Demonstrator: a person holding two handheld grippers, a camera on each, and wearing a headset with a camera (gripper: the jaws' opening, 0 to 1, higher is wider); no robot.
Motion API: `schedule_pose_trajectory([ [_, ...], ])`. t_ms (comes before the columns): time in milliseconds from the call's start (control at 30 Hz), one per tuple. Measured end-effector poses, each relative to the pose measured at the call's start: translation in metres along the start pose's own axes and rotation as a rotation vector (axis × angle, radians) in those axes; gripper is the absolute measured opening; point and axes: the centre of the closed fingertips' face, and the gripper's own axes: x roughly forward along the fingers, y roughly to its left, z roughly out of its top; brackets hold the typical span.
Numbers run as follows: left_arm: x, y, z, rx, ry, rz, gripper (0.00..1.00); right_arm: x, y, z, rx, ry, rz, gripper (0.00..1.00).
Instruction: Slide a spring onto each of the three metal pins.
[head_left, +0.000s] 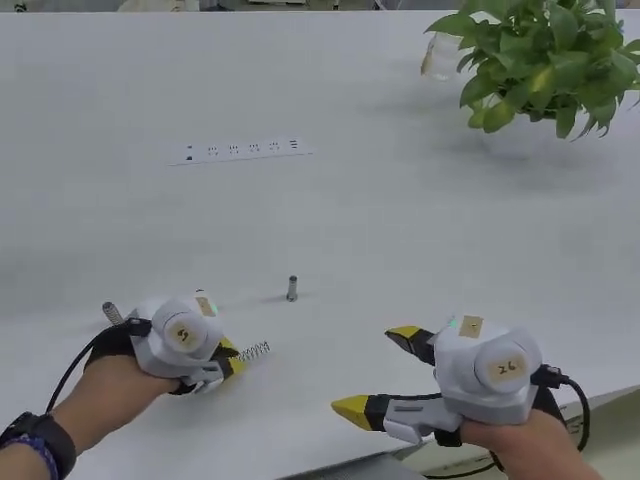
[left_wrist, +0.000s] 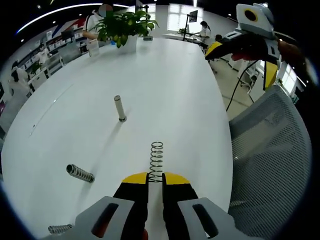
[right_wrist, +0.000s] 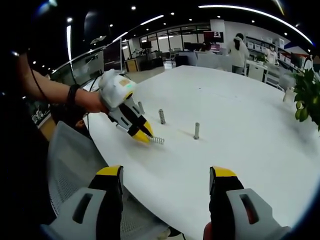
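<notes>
Left gripper (left_wrist: 156, 178): jaws closed almost flat on one end of the spring (left_wrist: 156, 155), which sticks out forward past the yellow tips, low over the white table (left_wrist: 190, 85), with its free end unsupported. Right gripper (right_wrist: 166, 173): jaws wide apart with nothing between them, held near the table edge and well apart from the work. The target is the bare pin (left_wrist: 119, 108), upright on the table ahead and slightly left of the spring in the left gripper view. A second pin (left_wrist: 80, 173), nearer me, already wears coils. A third coiled piece (left_wrist: 60, 229) sits at the lower edge of that view. It is probably the last pin, also loaded, but it lies too close to the rim for me to be sure. Handling judgement: the spring is thin wire, very light and soft along its length. I expect it to bend sideways or flick away if squeezed hard. The present hold on the end coils leaves the far bore open, which suits threading. I expect the free end to wobble, so I'd turn the spring's axis in line with the pin, bring it over the top slowly, and release only once several coils are on. The pin looks small, smooth and rigid. I treat it as easy to tip, so no sideways knocks.
</notes>
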Motion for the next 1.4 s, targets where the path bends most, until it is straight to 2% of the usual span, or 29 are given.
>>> schedule_pose_trajectory([
  [367,-0.033,-0.002,-0.007,0.021,-0.017,0.027,0.02,0.004,0.006,0.006,-0.019,-0.004,0.017,0.69],
  [600,-0.054,-0.003,-0.017,0.011,-0.033,0.060,0.02,0.011,0.016,0.008,-0.034,0.000,0.042,0.68],
  [833,-0.069,-0.003,-0.027,-0.027,-0.050,0.089,0.02,0.016,0.026,0.014,-0.053,-0.001,0.069,0.68],
  [1033,-0.084,-0.005,-0.027,-0.043,-0.078,0.107,0.02,0.020,0.029,0.016,-0.066,0.004,0.076,0.68],
  [1233,-0.096,-0.011,-0.029,-0.040,-0.093,0.122,0.02,0.026,0.040,0.019,-0.076,0.004,0.111,0.66],
  [1400,-0.105,-0.015,-0.025,-0.032,-0.109,0.131,0.02,0.030,0.051,0.023,-0.090,0.002,0.145,0.64],
])
